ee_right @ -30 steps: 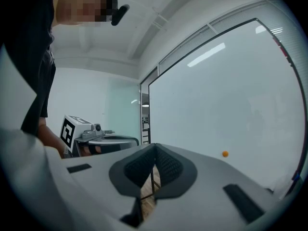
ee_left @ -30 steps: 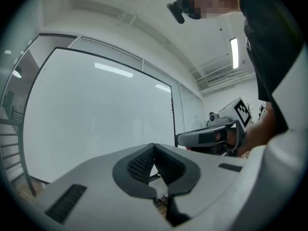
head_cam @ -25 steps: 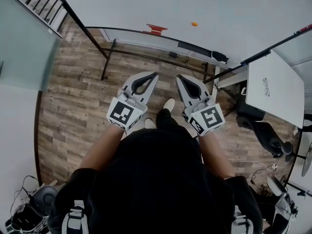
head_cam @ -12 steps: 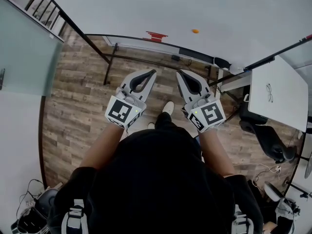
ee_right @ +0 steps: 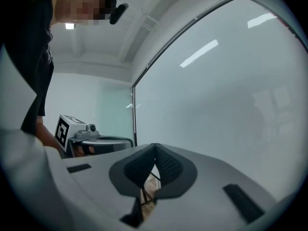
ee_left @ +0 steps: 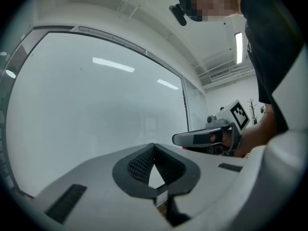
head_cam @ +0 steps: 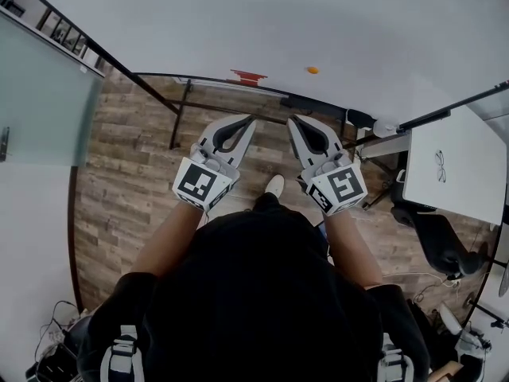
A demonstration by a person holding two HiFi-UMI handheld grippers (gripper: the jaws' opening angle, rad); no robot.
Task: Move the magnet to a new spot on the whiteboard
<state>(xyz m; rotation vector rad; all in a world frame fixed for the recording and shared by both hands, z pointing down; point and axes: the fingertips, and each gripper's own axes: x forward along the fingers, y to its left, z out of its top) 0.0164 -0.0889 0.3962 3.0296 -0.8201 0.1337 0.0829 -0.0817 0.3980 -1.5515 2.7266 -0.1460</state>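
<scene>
— What's nearest?
— The person's dark top (head_cam: 254, 293), with both arms held out level in front of it.
— And the tongs?
— The left tongs (head_cam: 251, 120) are closed tip to tip with nothing between them. The right tongs (head_cam: 291, 122) are the same, just beside the left and not touching.
— Below them?
— A light shoe (head_cam: 275, 185) on the wooden floor (head_cam: 127, 173). A white worktop (head_cam: 461, 173) carrying spectacles (head_cam: 436, 142) stands off to the right.
— The magnet?
— The small orange magnet (head_cam: 312, 70) sits on the whiteboard (head_cam: 334, 22), beyond the tips and well apart from both tongs. A red piece (head_cam: 248, 76) lies to its left by the board's lower edge.
</scene>
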